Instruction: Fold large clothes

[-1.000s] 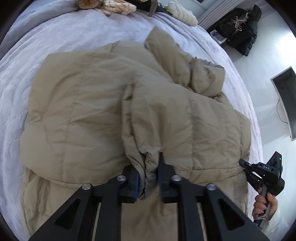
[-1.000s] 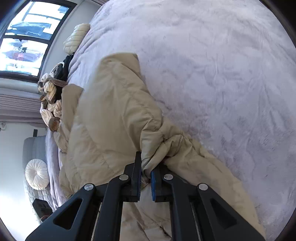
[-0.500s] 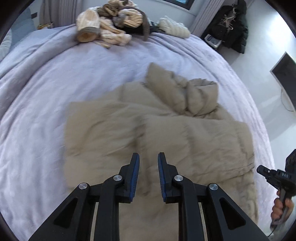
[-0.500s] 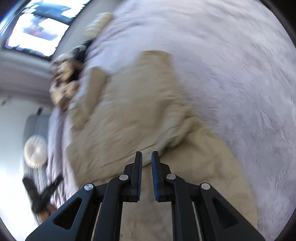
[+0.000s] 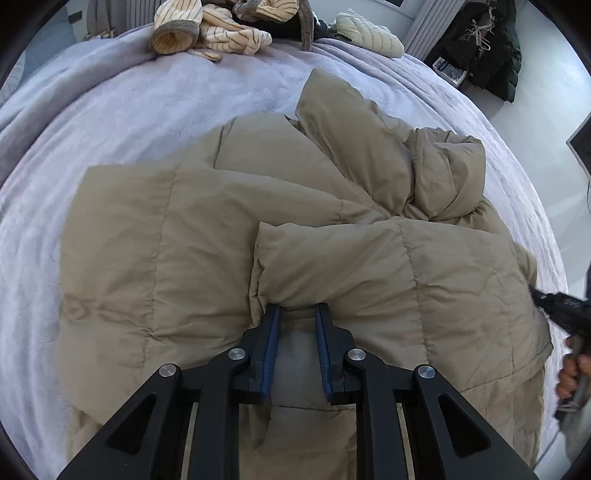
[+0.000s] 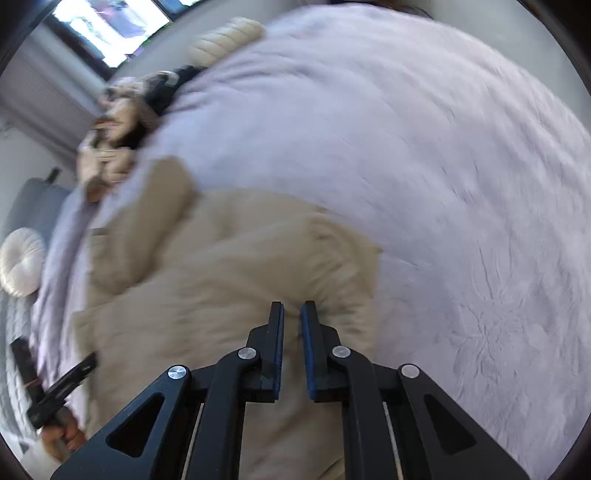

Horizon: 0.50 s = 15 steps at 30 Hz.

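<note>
Where quilted tan coat (image 5: 207, 236) lies puffy | left tool (image 5: 297, 314) agape | right tool (image 6: 292, 310) agape

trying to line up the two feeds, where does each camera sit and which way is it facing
Left wrist: sits on the left tool, looking along its parted fingers at the tan puffer coat on the lavender bed; the other hand shows at right.
Right wrist: sits on the right tool, blurred, facing the coat's edge and bedspread; the left hand shows lower left.
Shared: coat, bed, striped clothes pile.
</note>
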Motion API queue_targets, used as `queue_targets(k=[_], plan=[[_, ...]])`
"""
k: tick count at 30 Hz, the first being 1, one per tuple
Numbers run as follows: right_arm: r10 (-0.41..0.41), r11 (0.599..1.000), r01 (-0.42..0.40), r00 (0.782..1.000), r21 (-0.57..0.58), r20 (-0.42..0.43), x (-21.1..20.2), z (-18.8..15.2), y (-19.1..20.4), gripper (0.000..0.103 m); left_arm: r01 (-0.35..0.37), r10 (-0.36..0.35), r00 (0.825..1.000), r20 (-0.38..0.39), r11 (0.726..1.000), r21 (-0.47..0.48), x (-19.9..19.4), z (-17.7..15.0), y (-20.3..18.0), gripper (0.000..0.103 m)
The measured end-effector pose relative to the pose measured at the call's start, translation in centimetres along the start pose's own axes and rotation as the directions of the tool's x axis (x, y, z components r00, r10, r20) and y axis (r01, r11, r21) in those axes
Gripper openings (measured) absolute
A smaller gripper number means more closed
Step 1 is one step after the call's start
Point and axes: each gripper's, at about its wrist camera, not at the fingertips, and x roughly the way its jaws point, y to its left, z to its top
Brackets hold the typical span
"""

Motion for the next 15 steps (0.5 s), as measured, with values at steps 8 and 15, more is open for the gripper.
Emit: queue_targets(k=[8, 15], plan=[[-0.068, 0.997, 0.067, 0.997, 0.043, 0.028, -0.5, -0.4, -2.0, 0.005, -0.012, 0.012, 1.0, 0.0, 1.0, 0.026, 0.1, 0.2, -0.5, 0.021], [-0.144, 0.986, 0.14, 0.989, 0.096, 0.043, -4.9, -1.9, -2.6, 0.01, -0.06, 0.06, 0.998, 0.013, 0.997, 0.058, -2.5, 0.8, -1.2, 0.021]])
